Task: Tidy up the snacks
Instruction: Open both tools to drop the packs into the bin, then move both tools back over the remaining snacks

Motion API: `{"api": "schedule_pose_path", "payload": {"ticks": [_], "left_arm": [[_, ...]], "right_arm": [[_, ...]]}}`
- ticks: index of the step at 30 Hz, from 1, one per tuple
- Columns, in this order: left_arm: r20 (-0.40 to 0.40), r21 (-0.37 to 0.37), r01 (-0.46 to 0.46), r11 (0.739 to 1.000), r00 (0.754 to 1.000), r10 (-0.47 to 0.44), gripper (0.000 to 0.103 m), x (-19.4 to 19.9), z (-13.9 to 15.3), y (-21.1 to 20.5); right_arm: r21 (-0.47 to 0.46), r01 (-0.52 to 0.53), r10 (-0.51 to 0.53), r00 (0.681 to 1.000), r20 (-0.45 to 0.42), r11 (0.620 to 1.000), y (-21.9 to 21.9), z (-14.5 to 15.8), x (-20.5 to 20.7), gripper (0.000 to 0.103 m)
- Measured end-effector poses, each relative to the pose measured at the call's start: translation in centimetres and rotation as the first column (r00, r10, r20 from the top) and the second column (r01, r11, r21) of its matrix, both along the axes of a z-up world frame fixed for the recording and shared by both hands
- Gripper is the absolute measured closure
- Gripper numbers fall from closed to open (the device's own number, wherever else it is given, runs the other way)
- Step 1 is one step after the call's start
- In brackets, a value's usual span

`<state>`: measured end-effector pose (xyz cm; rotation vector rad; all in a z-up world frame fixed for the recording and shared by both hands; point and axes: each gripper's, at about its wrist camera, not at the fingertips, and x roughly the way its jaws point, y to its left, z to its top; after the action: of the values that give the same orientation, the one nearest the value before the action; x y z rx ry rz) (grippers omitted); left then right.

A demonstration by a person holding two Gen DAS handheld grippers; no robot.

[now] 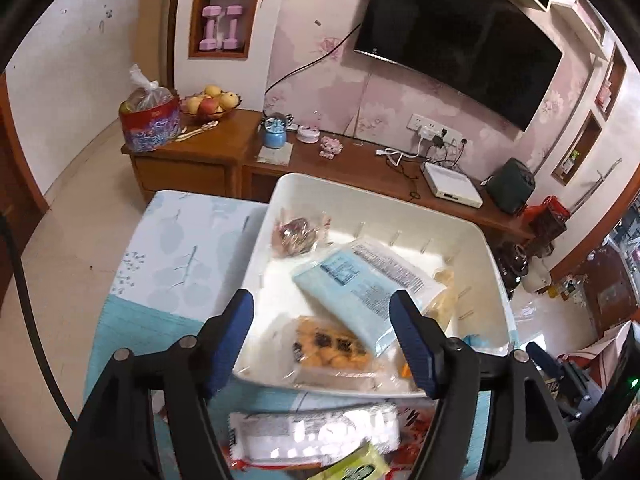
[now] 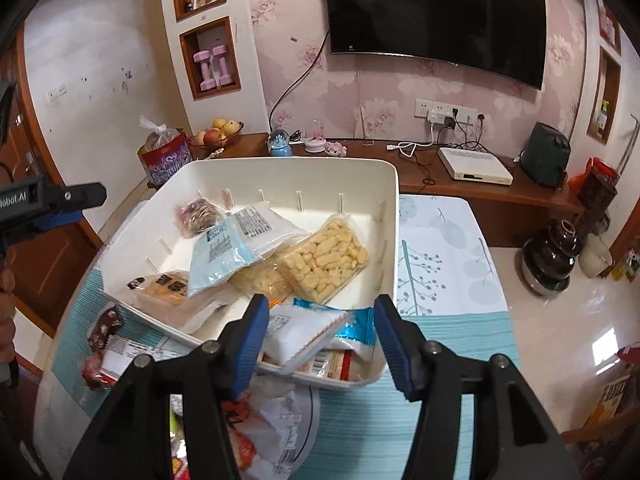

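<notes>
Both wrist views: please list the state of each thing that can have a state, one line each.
Left gripper: open, holding nothing.
Right gripper: open, holding nothing.
White bin: upright, partly filled with snack packs.
Light blue packet: lying in the bin, over other packs.
Puffed snack pack: sealed, flat in the bin.
White wrapped snack: on the table, outside the bin.
TV: off.

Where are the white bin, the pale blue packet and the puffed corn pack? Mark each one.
white bin (image 2: 390, 208): right wrist view, on its right wall.
pale blue packet (image 1: 344, 292): left wrist view, on its blue face.
puffed corn pack (image 2: 326, 258): right wrist view, on its middle.
</notes>
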<state>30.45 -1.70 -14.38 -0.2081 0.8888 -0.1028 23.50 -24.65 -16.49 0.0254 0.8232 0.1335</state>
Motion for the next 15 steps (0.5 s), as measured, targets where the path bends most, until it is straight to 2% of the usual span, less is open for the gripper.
{"api": "schedule_pose_path", "payload": {"ticks": [6,15], "left_arm": [[-0.041,0.083,0.027,0.996,0.999,-0.023,0.034,-2.0,0.2,1.1],[-0.133,0.104,0.043,0.994,0.991,-0.029,0.034,-5.0,-1.4,3.6]], "right_arm": [[0.079,0.017,-0.014,0.999,-0.042,0.997,0.1,1.2,-1.1,0.048],[0.169,0.064,-0.047,0.994,-0.102,0.984,0.1,2.4,-2.7,0.048]]}}
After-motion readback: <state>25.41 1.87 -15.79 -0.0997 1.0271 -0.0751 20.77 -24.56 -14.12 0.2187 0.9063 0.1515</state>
